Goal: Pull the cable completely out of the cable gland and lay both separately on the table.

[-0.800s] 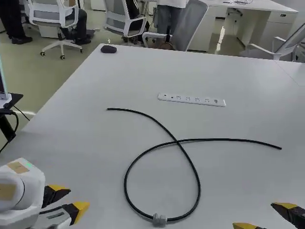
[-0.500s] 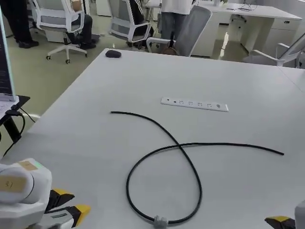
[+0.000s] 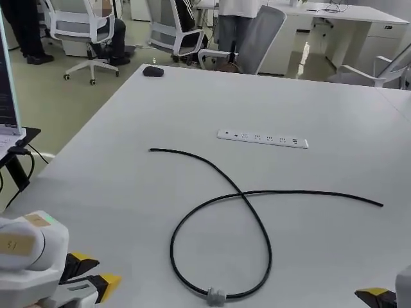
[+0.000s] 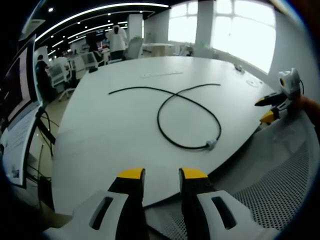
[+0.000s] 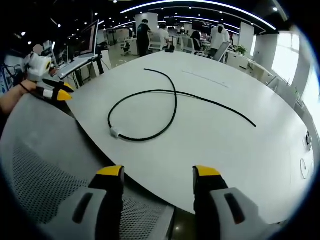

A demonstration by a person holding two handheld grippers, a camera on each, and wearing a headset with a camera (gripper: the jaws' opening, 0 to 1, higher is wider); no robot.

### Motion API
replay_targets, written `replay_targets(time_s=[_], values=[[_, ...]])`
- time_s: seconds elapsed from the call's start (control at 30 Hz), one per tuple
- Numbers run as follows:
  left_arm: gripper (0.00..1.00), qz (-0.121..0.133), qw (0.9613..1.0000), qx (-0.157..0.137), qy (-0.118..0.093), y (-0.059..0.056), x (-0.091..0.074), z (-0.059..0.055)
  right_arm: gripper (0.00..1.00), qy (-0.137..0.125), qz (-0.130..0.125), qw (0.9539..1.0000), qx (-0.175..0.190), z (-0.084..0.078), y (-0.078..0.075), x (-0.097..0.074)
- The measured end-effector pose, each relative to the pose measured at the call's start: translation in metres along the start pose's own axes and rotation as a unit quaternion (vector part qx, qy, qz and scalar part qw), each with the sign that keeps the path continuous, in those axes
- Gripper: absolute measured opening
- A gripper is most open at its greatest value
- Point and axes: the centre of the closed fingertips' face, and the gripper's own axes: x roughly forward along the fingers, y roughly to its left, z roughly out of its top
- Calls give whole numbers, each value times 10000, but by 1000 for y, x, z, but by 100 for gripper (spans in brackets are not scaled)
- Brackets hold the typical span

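Cable lies in the head view as a crossed black loop on the white table, nearer the person than the power strip. The cable gland sits on the loop's point farthest from that strip. In the left gripper view, the left gripper hangs at the table edge far from the strip, jaws slightly apart and empty. In the right gripper view, the right gripper is equally far, jaws spread wide, holding nothing.

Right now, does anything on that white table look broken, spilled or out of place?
Nothing looks damaged or spilled. The black cable lies on the table in a loop that crosses itself, with the grey cable gland still threaded on the loop's near side. The power strip lies flat beyond it.
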Motion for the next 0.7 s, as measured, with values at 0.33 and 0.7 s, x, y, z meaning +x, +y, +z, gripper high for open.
replay_targets(time_s=[0.33,0.7], values=[[29,-9,10000,37,45,-1,1,-1,58,-8,-23,10000,20,0,-2,-1],[28,-59,10000,22,78,-3,1,-2,57,-6,-17,10000,42,0,-1,0]])
